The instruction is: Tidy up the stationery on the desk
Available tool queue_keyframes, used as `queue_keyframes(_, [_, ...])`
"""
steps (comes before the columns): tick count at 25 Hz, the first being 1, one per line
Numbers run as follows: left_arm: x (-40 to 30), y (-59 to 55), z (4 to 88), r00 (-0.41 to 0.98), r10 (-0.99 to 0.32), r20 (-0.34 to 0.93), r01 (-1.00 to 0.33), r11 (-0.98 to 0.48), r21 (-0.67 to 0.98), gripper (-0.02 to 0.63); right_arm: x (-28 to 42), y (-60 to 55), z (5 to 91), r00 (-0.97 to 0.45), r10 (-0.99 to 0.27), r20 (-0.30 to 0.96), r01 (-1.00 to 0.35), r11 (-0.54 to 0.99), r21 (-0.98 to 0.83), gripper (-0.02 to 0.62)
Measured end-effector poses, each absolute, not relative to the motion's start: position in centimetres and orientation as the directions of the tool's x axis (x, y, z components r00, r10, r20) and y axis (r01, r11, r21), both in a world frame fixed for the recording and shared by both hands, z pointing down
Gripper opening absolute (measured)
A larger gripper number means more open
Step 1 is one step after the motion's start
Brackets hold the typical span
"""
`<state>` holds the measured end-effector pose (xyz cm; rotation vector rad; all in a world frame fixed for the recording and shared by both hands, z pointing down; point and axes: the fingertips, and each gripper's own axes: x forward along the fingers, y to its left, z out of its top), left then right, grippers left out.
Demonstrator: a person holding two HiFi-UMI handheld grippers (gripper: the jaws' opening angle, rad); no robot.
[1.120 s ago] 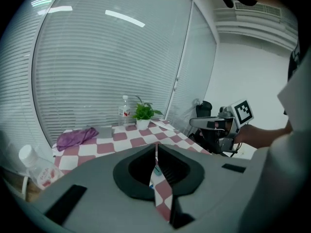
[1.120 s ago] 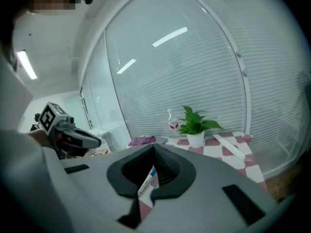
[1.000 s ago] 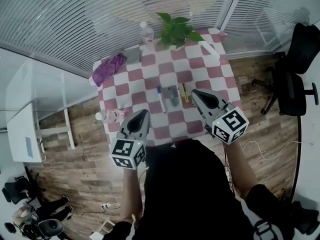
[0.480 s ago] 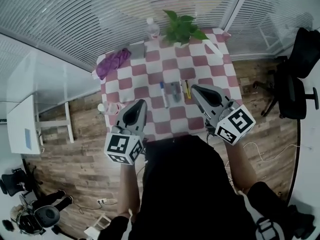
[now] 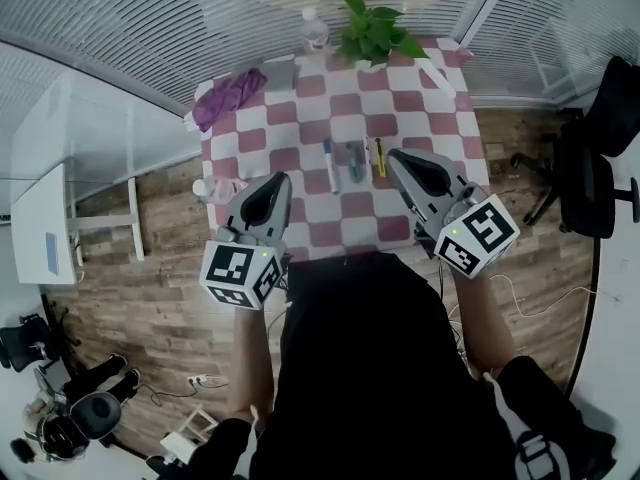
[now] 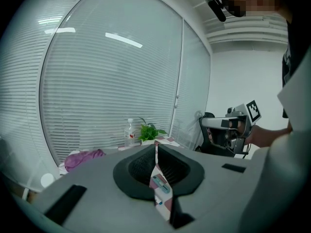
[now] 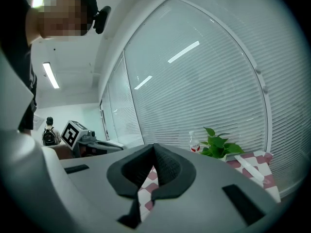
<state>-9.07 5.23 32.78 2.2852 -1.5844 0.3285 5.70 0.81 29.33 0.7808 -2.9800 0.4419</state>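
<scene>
- The left gripper [image 5: 276, 181] is held above the near left edge of the table [image 5: 395, 230], which is covered by a red-and-white checked cloth. In the left gripper view its jaws are seen drawn almost together, with only a thin slit left between them; nothing is gripped.
- The right gripper [image 5: 396, 157] is held over the near right part of the table. In the right gripper view its jaws are seen closed, the pads meeting at the tips, and nothing is held.
- Each gripper is caught in the other's view: the right gripper [image 6: 232, 125] at the far right, the left gripper [image 7: 83, 138] at the left.
- The stationery is laid in a short row at the middle of the cloth, just beyond the two grippers' tips: a blue-capped pen [image 5: 329, 165] on the left, a grey stationery piece [image 5: 354, 161] beside it, and a yellow pen-like item [image 5: 380, 158] on the right. Through the slit of the left gripper the grey stationery piece [image 6: 161, 184] can be made out on the checked cloth.
- A small clear bottle [image 5: 214, 189] is seen at the table's left edge.
- Further back, a purple cloth [image 5: 228, 98] is bunched at the far left corner, with a flat grey object [image 5: 280, 75] just beside it.
- A white strip [image 5: 440, 74] is laid near the far right corner.
- At the far edge a water bottle [image 5: 315, 34] is stood upright beside a green potted plant [image 5: 375, 34], with window blinds [image 5: 150, 18] behind them.
</scene>
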Motion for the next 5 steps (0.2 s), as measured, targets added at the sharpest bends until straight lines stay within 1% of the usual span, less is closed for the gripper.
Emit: queue_keyframes(5, [-8.84,5.78,33.15,0.354,-0.853,0.384,-0.935,-0.323,0.146,0.041,5.57,1.06,29.49,-0.876,-0.472,0.102,-0.481,0.836,-0.262,0.02])
